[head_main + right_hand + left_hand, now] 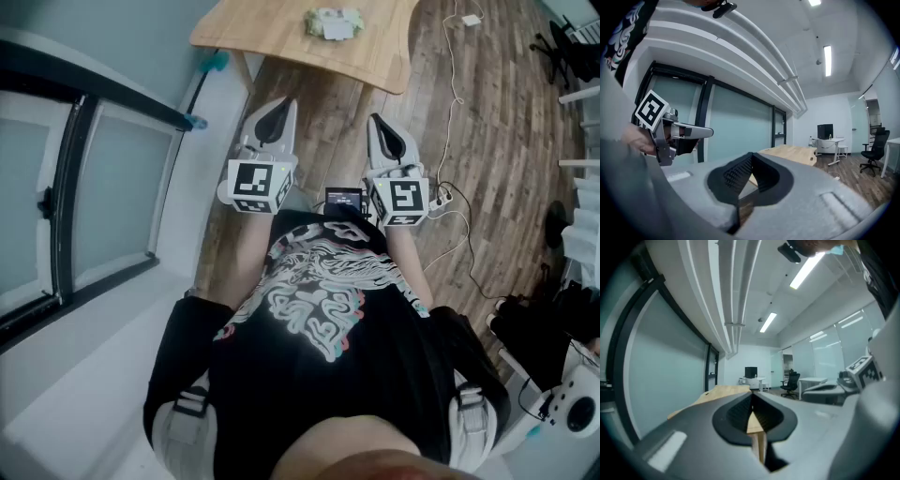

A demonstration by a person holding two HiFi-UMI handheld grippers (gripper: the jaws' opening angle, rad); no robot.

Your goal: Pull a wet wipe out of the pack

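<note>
Wet wipe pack (335, 23) lay crosswise on wooden table (272, 42), well ahead of left gripper (283, 105) and right gripper (376, 120); neither clearly nearer. Both jaws pressed together, empty.

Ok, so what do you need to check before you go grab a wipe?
1. Wet wipe pack in sight: ok, it lies on the wooden table.
2. Left gripper empty: ok, nothing between its jaws.
3. Right gripper empty: ok, nothing between its jaws.
4. Jaws apart, ready to pinch: not ok, both pairs are closed together.
5. Grippers at the pack: not ok, both are held near the body, short of the table.
6. A wipe poking out to pinch: cannot tell, the pack is too small in the head view.
</note>
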